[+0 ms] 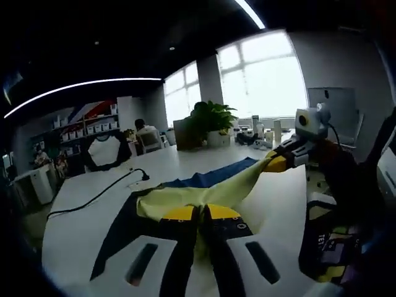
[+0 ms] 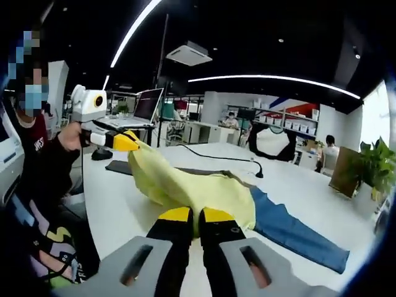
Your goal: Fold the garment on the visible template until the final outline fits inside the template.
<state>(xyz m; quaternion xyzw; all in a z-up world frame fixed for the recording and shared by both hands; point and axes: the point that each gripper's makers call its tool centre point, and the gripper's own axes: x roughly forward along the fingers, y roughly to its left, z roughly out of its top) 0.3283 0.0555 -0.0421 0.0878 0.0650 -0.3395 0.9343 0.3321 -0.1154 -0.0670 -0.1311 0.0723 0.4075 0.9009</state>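
Yellow-and-blue garment lies on the white table, one yellow edge lifted. The left gripper and right gripper each pinch that edge with jaws pressed together. The fold appears only begun; the blue end remains spread flat, and no template outline is discernible.

Soft matt yellow cloth garment over blue denim-like fabric, draped across smooth, faintly glossy white table; gripper fingertips in glossy yellow-and-black plastic.
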